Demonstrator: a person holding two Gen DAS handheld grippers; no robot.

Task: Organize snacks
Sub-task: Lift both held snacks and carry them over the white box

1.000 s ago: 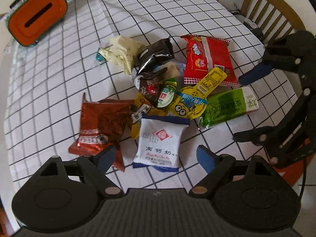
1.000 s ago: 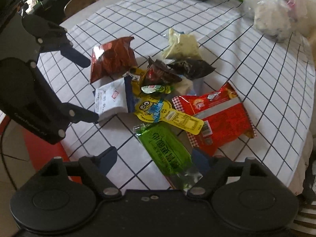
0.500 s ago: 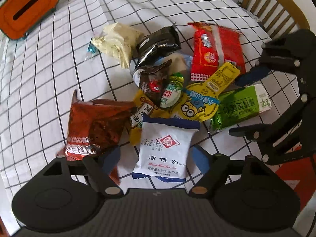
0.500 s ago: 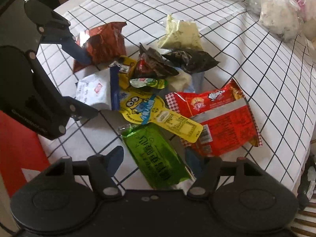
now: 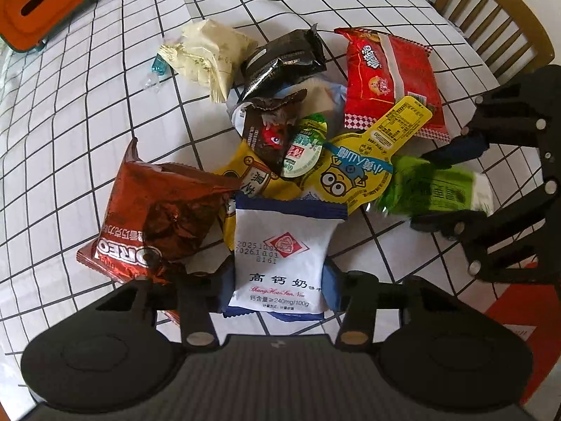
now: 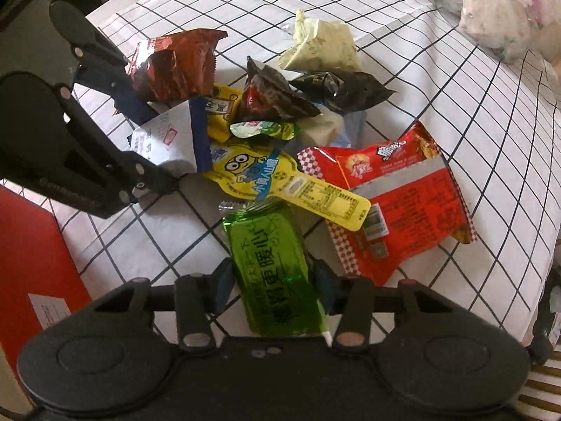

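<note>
White checked cloth covers the worktop [image 5: 87, 112], with the snack heap in its middle. The red packet [image 6: 403, 210] lies at the heap's right edge and the Oreo bag [image 5: 157, 217] at its left. The left gripper [image 5: 277, 280] is clamped on the white milk-candy packet [image 5: 280, 252]; the right gripper [image 6: 271, 280] is clamped on the green packet [image 6: 273, 263]. Lifting each straight up and slowly should keep the overlapping yellow Minion pouch [image 5: 357, 172] from dragging along.

Orange box [image 5: 42, 3], wooden chair [image 5: 491, 10]
</note>
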